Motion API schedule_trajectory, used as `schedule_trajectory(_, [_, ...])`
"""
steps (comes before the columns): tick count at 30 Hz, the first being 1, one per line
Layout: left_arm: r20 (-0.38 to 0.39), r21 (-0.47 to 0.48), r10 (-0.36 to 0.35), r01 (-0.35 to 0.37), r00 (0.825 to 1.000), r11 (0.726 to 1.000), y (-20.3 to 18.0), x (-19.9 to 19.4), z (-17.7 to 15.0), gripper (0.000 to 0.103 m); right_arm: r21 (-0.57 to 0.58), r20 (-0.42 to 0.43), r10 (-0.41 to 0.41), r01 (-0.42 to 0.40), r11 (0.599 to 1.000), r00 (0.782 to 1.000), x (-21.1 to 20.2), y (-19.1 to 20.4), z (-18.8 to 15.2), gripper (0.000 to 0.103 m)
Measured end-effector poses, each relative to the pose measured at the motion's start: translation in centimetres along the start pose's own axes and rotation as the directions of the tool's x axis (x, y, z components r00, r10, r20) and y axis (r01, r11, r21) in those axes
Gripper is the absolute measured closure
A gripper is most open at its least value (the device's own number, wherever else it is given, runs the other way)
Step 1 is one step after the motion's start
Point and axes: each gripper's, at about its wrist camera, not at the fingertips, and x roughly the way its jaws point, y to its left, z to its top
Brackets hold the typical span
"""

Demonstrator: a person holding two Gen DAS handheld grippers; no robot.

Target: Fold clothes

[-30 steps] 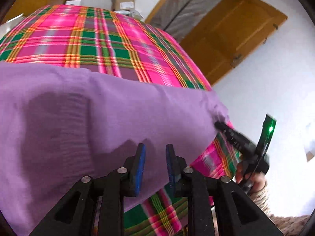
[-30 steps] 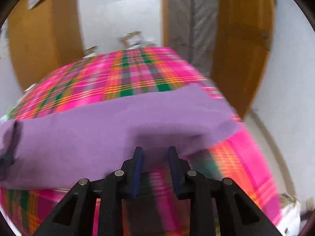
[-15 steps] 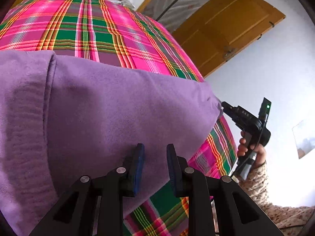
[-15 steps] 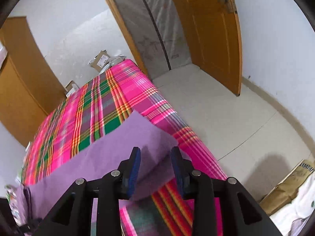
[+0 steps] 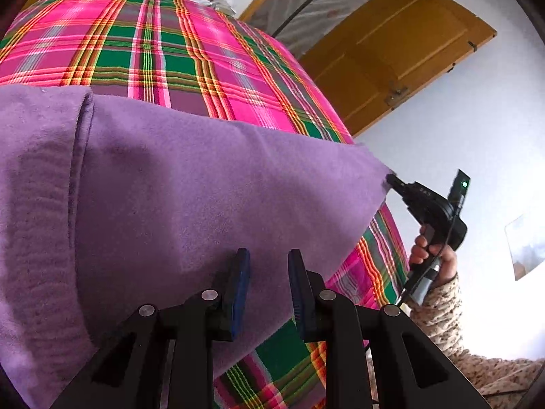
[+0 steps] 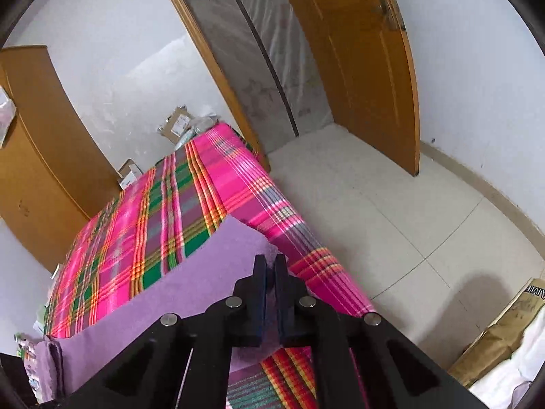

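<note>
Purple garment spread across plaid bed cover. Left gripper parted over cloth, clasping nothing. Left view alone shows hand; right view alone shows right gripper pinching garment corner at bed edge, bare floor beyond.

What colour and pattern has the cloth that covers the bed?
Pink plaid bed cloth with green squares and orange-yellow stripes; clearest in the left wrist view.

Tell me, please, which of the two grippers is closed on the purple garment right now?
The right gripper: its jaws pinch a corner of the purple garment. The left gripper has a clear gap between its pads, with cloth only beneath.
</note>
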Motion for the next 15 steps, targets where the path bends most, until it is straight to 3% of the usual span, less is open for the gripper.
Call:
schedule_trajectory(8, [-0.014,-0.017,-0.010,0.010,1.000,1.000,0.0,0.0,0.0,0.080,0.031,-0.085,-0.056,0.059,0.998,0.995,2.0,-1.6,-1.3,0.098])
schedule_trajectory(13, [-0.015,-0.016,-0.005,0.004,1.000,1.000,-0.3,0.1,0.0,0.080,0.019,-0.089,-0.074,0.076,0.997,0.993,1.9,-1.6,-1.0,0.096])
schedule_trajectory(15, [-0.016,-0.016,-0.004,0.004,1.000,1.000,-0.3,0.2,0.1,0.080,0.013,-0.077,-0.098,0.099,0.995,0.992,1.5,-1.4,-0.9,0.085])
